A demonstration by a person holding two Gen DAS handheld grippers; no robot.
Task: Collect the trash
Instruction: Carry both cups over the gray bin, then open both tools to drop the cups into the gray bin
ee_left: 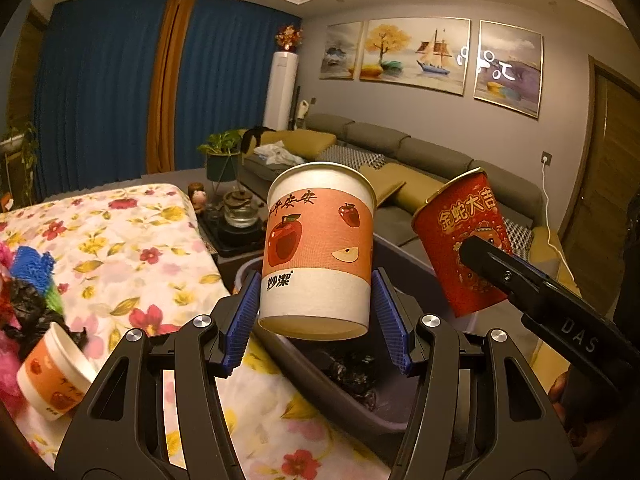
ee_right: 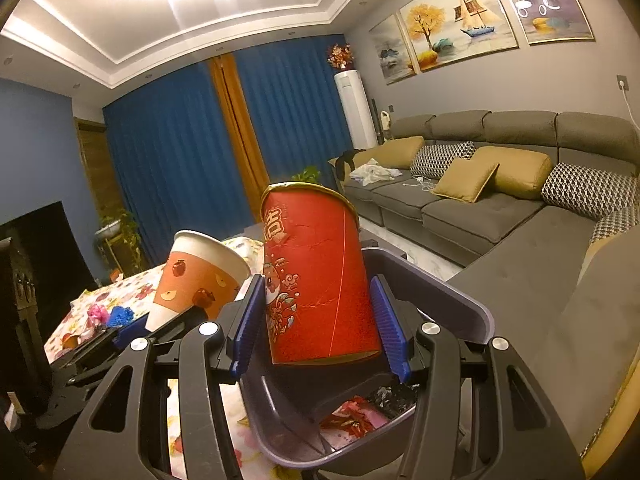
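Note:
My left gripper (ee_left: 316,312) is shut on a white paper cup with an orange apple band (ee_left: 318,252), held upright above a grey-purple bin (ee_left: 320,384). My right gripper (ee_right: 318,320) is shut on a red paper cup with a gold rim (ee_right: 316,276), tilted a little, over the same bin (ee_right: 460,300). Each view shows the other cup: the red cup (ee_left: 460,240) to the right in the left wrist view, the apple cup (ee_right: 200,276) to the left in the right wrist view. Crumpled black and red wrappers (ee_right: 360,412) lie inside the bin.
A table under a flowered cloth (ee_left: 132,256) holds another apple cup on its side (ee_left: 52,376), black plastic and bright scraps (ee_left: 28,280). A grey sofa with cushions (ee_right: 500,200) runs along the right. A tea set on a low table (ee_left: 240,212) stands beyond.

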